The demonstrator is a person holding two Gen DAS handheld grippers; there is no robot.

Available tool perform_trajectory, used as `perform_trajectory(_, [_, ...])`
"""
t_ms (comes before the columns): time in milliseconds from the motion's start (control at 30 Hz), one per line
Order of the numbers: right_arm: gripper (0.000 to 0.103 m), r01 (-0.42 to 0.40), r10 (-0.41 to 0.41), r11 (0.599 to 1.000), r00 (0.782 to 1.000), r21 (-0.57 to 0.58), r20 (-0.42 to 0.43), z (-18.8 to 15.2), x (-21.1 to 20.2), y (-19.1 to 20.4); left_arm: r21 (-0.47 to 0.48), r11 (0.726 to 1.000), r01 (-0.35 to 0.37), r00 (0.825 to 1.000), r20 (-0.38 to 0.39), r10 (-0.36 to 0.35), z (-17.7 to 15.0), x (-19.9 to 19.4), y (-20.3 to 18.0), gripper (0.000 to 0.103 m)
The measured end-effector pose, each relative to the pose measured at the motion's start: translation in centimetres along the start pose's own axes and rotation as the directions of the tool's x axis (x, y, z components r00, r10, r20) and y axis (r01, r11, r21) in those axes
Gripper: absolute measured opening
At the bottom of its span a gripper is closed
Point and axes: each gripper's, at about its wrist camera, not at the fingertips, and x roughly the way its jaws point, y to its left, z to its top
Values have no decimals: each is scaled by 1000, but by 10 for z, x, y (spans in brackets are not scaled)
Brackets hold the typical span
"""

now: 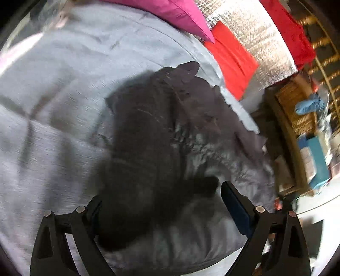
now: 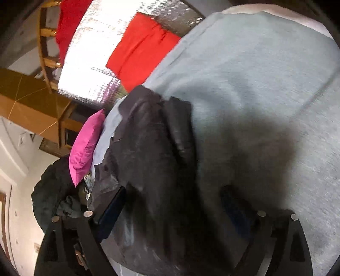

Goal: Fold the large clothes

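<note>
A dark grey garment (image 1: 161,135) lies bunched on a light grey sheet (image 1: 53,106). In the left wrist view my left gripper (image 1: 159,203) is open, its fingers spread wide just above the near end of the garment. In the right wrist view the same garment (image 2: 153,159) runs from the middle down between the fingers of my right gripper (image 2: 172,206), which is also open and close over the cloth. Neither gripper holds the cloth. Both views are blurred by motion.
A pink pillow (image 1: 180,14) and red cloths (image 1: 231,57) lie on a silver quilted surface (image 1: 265,42) beyond the sheet. The sheet's edge drops to a floor with boxes (image 1: 312,157) at the right. A dark heap (image 2: 51,191) sits by the pink pillow (image 2: 85,148).
</note>
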Motion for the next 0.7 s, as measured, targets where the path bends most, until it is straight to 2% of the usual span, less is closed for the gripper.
perform_trajectory(33, [95,-2,2,1000,1000,-10,-10,-1,8,6,6,1000,6,1000,0,-6,0,4,-3,95])
perform_trajectory(133, [92,100,-100,990,995,-95,5,-5,22,28,36,999,-33,999,12,32,-3,12,-17,95])
perform_trajectory(167, [83,123,-122,986,992,-113,8,-6,23,34,52,998,-36,999,21,35,-4,12,-23,95])
perform_trajectory(200, [61,113,-113,987,994,-117,-1,-6,23,36,63,997,-40,999,31,38,-4,12,-27,93])
perform_trajectory(267, [48,105,-105,988,994,-114,7,-7,22,44,84,994,-70,996,61,65,-4,7,-36,75])
perform_trajectory(300, [41,111,-110,986,994,-125,15,-7,20,46,89,993,-78,995,73,71,-5,3,-39,71])
perform_trajectory(367, [36,124,-116,980,992,-156,56,-9,10,62,93,994,-61,993,103,51,-4,-6,-44,53])
perform_trajectory(433, [34,133,-116,972,989,-194,95,-10,1,79,98,994,-38,992,122,25,-1,-15,-45,48])
perform_trajectory(500, [33,143,-117,965,985,-222,127,-12,-6,87,107,993,-41,991,128,28,-1,-17,-45,48])
perform_trajectory(533, [33,148,-121,963,984,-224,131,-13,-7,87,101,993,-62,992,119,50,-1,-14,-43,48])
perform_trajectory(600, [33,192,-171,961,979,-201,115,-13,6,77,73,991,-114,991,78,108,0,-5,-31,60])
perform_trajectory(633, [33,218,-205,959,975,-181,90,-14,14,69,40,990,-138,989,53,136,0,2,-24,74])
perform_trajectory(667, [38,222,-216,964,975,-147,58,-14,20,57,15,989,-148,989,33,147,0,7,-19,77])
perform_trajectory(700, [48,215,-210,969,976,-121,50,-13,18,51,-1,988,-153,988,17,153,0,9,-16,77])
